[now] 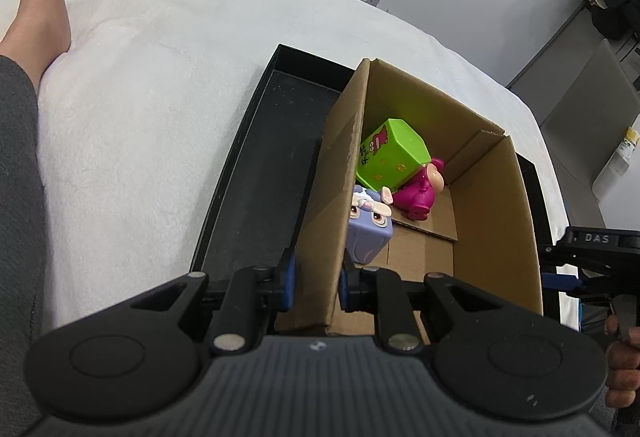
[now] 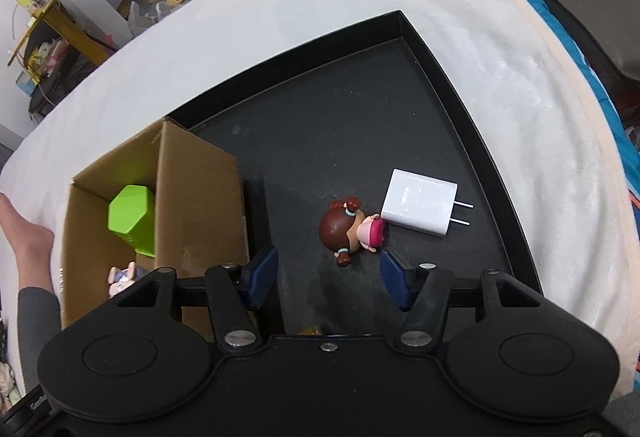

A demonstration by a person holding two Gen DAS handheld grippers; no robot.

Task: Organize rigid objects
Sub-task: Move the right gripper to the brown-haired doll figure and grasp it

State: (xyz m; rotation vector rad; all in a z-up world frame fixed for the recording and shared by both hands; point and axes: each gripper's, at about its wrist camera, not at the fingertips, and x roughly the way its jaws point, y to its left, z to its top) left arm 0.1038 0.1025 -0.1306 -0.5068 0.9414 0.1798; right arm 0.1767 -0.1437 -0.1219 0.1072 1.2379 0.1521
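Three toys already lie in the cardboard box (image 1: 492, 197): a green cube-shaped toy (image 1: 394, 155), a magenta figure (image 1: 416, 197) and a pale purple block with a cartoon face (image 1: 370, 233). The box stands on a black tray (image 2: 472, 125) set on a bed covered by a white blanket (image 1: 160, 77).

Two things are left on the tray floor outside the box: a small doll with brown pigtails (image 2: 350, 227) lying on its side, and a white charger (image 2: 418, 203) touching the doll's pink end, prongs pointing away from it.

The left gripper (image 1: 318, 283) has its fingers closed on the near wall of the box, pinching the cardboard and steadying it. The right gripper (image 2: 328, 277) points down at the tray with its fingers partly open and holding nothing; the doll lies just beyond the tips, between their lines, and the pads are not yet on it.

By this reckoning the sorting is past halfway, with the doll likely next and the charger after it.
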